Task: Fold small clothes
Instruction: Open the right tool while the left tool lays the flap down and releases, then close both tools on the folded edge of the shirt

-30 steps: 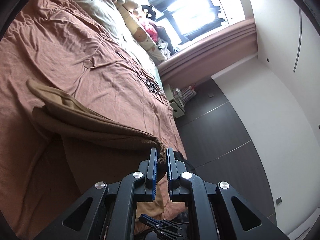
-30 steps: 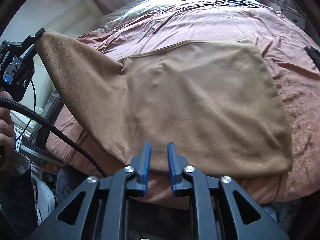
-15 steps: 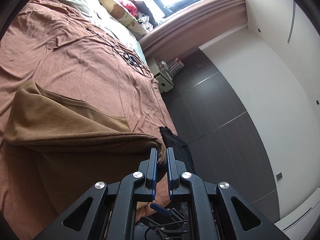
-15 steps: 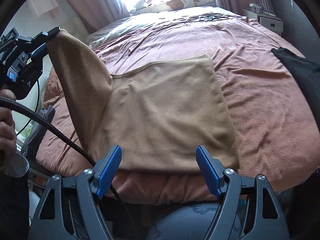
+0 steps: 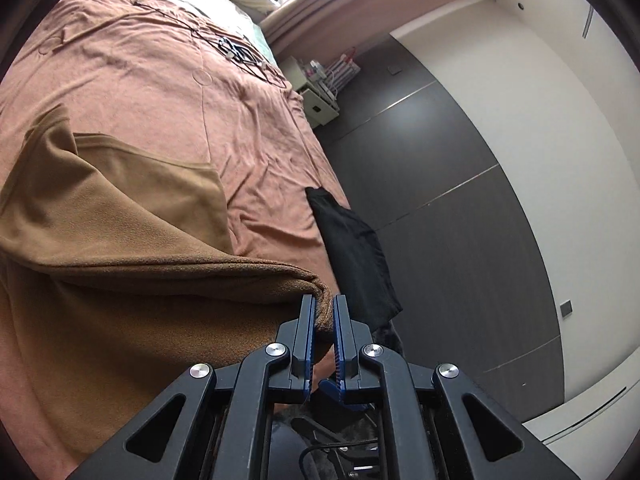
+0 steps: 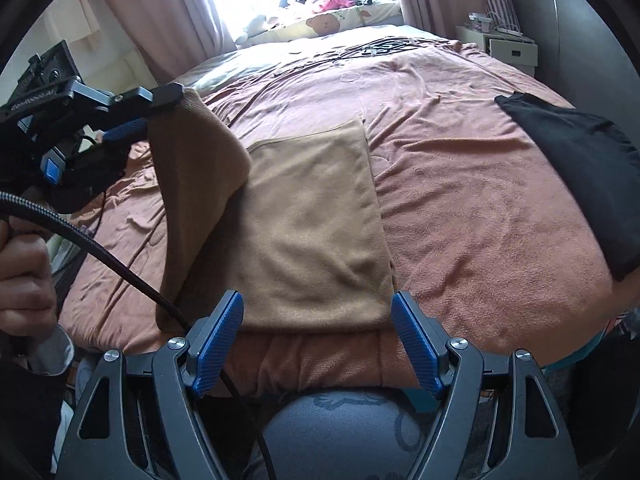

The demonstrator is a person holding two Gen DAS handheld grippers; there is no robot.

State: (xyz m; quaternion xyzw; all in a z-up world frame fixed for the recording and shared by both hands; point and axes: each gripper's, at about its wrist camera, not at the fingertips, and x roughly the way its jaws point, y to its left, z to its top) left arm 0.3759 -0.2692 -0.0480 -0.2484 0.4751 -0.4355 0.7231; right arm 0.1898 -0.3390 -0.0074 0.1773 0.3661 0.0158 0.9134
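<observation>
Jaws clamped on a bunched corner of fleecy tan cloth [image 5: 132,240], the left gripper [image 5: 323,304] holds that corner raised above the bed, so the nearer part hangs in a soft drape while the rest lies flat and rectangular, its near edge at the foot of a rust-brown bedspread [image 6: 460,200] of nubby terry-like weave. Opposite, the right gripper [image 6: 318,320] has just spread its jaws wide; its ribbed blue pads [image 6: 412,344] stand apart above the cloth's near edge with nothing pinched between them. A person's hand [image 6: 24,272] grips the left tool's handle, from which a braided black cable [image 6: 100,252] trails. Lettering on that tool's black body is too blurred to read. A matte black garment [image 6: 576,176] lies on the right side of the bedspread, hanging over its edge, well apart from the tan cloth. A bear-print pillow [image 6: 320,22] rests near the bright window, beside pink curtains [image 6: 168,16].
</observation>
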